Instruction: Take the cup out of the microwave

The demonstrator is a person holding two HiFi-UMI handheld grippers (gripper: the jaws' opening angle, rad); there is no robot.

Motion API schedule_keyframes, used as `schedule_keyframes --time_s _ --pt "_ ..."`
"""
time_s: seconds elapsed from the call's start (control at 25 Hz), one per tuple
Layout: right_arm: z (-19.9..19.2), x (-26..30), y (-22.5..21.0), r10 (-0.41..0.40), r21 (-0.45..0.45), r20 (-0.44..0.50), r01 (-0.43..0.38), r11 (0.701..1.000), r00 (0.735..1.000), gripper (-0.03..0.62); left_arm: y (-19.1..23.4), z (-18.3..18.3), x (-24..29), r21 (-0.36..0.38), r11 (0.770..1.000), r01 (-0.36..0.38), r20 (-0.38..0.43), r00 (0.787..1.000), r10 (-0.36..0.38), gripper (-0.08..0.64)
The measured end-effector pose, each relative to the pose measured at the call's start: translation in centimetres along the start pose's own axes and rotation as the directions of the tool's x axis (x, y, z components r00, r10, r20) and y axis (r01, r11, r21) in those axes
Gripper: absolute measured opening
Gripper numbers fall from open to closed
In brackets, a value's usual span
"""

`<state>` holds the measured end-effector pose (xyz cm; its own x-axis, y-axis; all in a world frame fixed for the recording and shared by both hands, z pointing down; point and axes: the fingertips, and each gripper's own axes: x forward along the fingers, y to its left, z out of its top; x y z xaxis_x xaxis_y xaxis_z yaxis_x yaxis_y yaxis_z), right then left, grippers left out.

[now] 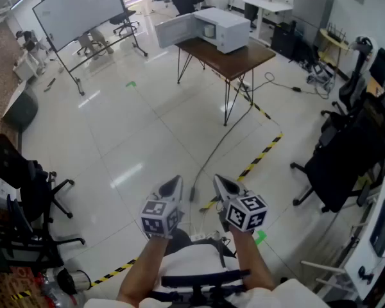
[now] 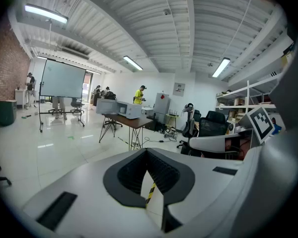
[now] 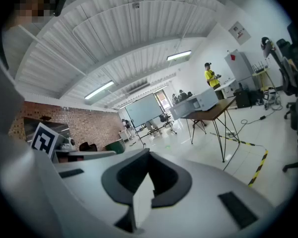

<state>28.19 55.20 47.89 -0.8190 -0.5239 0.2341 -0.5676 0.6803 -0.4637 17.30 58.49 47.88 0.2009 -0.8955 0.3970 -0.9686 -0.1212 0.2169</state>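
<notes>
Microwave [image 1: 226, 29], white, stands on a brown counter [image 1: 245, 56] with thin black legs, far across the room from both grippers. Its door [image 1: 173, 31] is swung wide open to the left in the head view. The cup is too small and too distant to make out in any view, so I cannot tell whether it sits in the open cavity.

A black cable [image 1: 226, 138] runs over the pale, glossy floor [image 1: 141, 127] from under the counter toward the person. A line of yellow-and-black tape [image 1: 263, 153] crosses the floor near it. A whiteboard on a wheeled stand [image 1: 80, 8] is well to the left of the counter, and dark office chairs [image 1: 340, 165] crowd the right side. A person in a yellow top [image 3: 209, 76] stands beyond the counter.

Low in the head view, the left gripper [image 1: 178, 180] and the right gripper [image 1: 217, 178] are held side by side over the floor, each pointing toward the counter and slightly down. The left gripper's jaws are pressed together with nothing between them. The right gripper's jaws likewise meet, and it carries nothing.
</notes>
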Motion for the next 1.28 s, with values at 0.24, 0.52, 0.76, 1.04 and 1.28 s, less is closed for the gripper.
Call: schedule_keyframes --time_s 0.24,0.52,0.76,1.04,1.28 --pt "-0.3 2.5 0.7 0.013 -0.006 -0.018 -0.013 1.000 1.000 0.002 2.2 0.2 1.1 0.005 1.000 -0.014 -0.006 1.000 0.014 0.002" --pt "0.6 4.5 -1.1 -0.021 -0.026 -0.019 0.020 0.999 1.000 0.002 3.1 2.0 4.2 -0.009 1.000 0.012 0.000 1.000 -0.012 0.002" --pt "2.5 8.2 -3.7 -0.073 -0.030 -0.020 0.072 0.997 0.997 0.002 5.3 4.0 8.8 -0.013 0.998 0.056 0.003 0.998 -0.056 0.002" --pt "6.6 15.5 -7.5 -0.147 -0.027 -0.001 0.147 0.989 0.989 0.002 10.4 8.7 16.3 0.006 0.989 0.148 -0.001 0.989 -0.148 0.002" --pt "10.8 22.5 -9.6 -0.218 -0.011 0.039 0.219 0.976 0.975 0.002 15.8 13.3 21.8 0.030 0.980 0.198 -0.001 0.980 -0.198 0.002"
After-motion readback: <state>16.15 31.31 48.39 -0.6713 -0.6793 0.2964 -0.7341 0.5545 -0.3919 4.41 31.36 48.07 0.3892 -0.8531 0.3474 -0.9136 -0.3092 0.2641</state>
